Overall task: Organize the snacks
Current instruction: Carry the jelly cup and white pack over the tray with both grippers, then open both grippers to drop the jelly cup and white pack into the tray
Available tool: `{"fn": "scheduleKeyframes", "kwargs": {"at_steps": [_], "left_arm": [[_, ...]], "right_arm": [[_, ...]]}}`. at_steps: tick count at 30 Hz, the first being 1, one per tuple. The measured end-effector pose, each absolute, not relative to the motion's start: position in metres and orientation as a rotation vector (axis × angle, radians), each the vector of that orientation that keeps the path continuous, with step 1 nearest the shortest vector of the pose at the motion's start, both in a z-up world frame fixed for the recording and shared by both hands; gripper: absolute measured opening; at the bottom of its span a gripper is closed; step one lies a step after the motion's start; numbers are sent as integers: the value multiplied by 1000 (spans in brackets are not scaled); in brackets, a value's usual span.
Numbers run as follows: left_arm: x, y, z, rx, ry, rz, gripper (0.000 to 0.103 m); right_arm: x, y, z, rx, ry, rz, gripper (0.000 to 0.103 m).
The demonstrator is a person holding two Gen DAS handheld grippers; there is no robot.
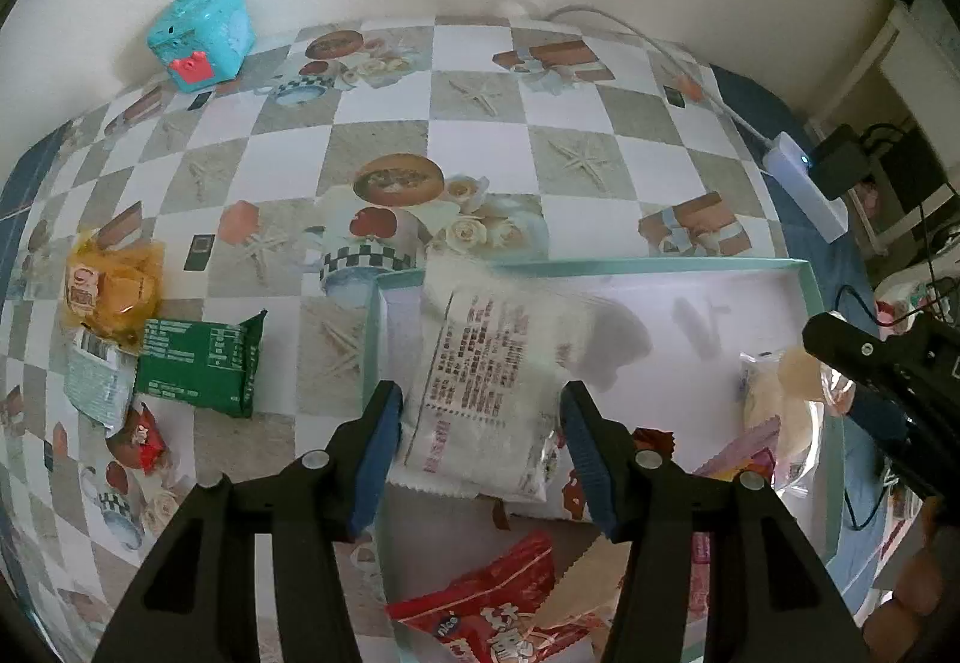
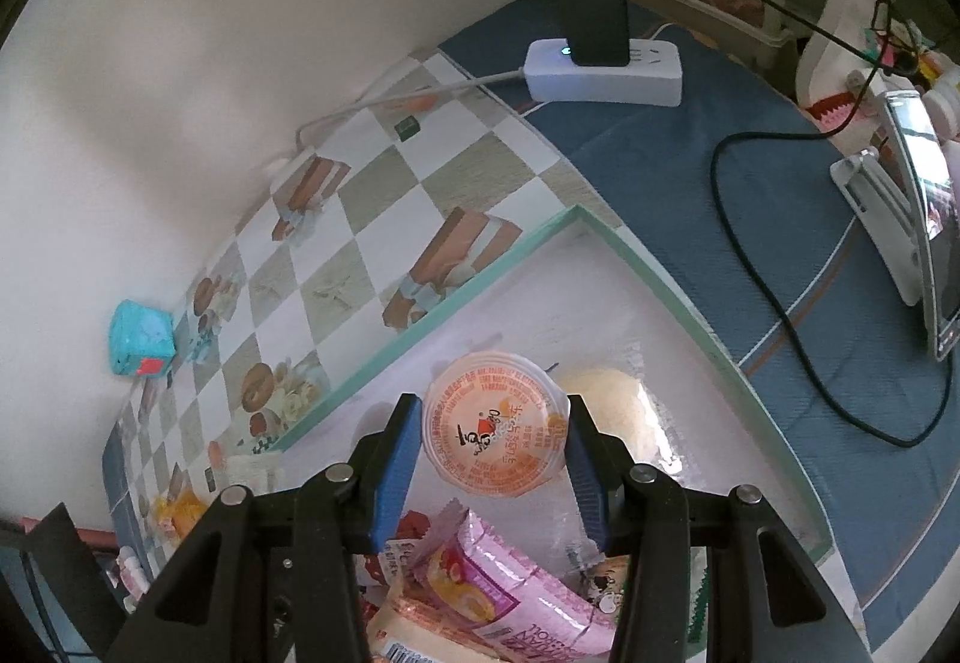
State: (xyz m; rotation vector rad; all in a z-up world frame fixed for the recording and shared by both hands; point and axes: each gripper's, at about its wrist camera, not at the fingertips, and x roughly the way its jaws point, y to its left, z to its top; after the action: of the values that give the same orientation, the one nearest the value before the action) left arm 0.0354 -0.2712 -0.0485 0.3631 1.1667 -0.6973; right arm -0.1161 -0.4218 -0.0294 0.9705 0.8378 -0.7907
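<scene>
The left gripper [image 1: 480, 447] hangs over the near-left corner of the shallow teal-rimmed box [image 1: 804, 279]; its jaws stand wide, with the white snack packet [image 1: 480, 393] between the blue pads, though whether they pinch it or merely flank it I cannot tell; the packet leans across the box's left wall, blurred at its top edge; below it in the box lies a red snack bag [image 1: 486, 615]; out on the desk [image 1: 384, 135], left of the box, sit a green packet [image 1: 201, 366], a yellow bag [image 1: 111, 291], a pale green-striped packet [image 1: 96, 381] and a small red snack [image 1: 141, 438], close together; the right gripper [image 2: 492, 453] has its jaws against both sides of an orange-lidded jelly cup [image 2: 495, 423], held above the box floor; just behind the cup lies a wrapped pale bun [image 2: 618, 411]; a pink roll packet [image 2: 510, 591] lies beneath the jaws; a turquoise cube toy [image 1: 201, 33] stands by the wall
</scene>
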Motion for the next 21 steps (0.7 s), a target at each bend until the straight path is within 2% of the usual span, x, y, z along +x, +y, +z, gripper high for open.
{"fn": "scheduleKeyframes", "kwargs": {"at_steps": [2, 3, 10, 13, 17, 19, 20, 21], "left_arm": [[35, -271, -47, 358, 1166, -706, 67], [34, -271, -46, 356, 1166, -711, 69], [38, -265, -38, 344, 1167, -698, 70], [43, -258, -32, 333, 1161, -673, 78], [54, -248, -29, 309, 1168, -624, 79], [59, -242, -29, 301, 1171, -587, 85], [63, -238, -30, 298, 1171, -561, 93], [66, -235, -31, 292, 1172, -542, 96]], "right_arm": [[-114, -421, -30, 968, 841, -785, 50], [-113, -420, -30, 967, 843, -783, 50], [-112, -417, -23, 937, 834, -781, 50], [-111, -415, -22, 933, 840, -784, 50], [-110, -413, -24, 923, 860, -793, 50], [-108, -412, -26, 915, 876, -799, 53], [-107, -412, -29, 911, 889, -802, 60], [-106, -411, -31, 905, 902, -807, 69]]}}
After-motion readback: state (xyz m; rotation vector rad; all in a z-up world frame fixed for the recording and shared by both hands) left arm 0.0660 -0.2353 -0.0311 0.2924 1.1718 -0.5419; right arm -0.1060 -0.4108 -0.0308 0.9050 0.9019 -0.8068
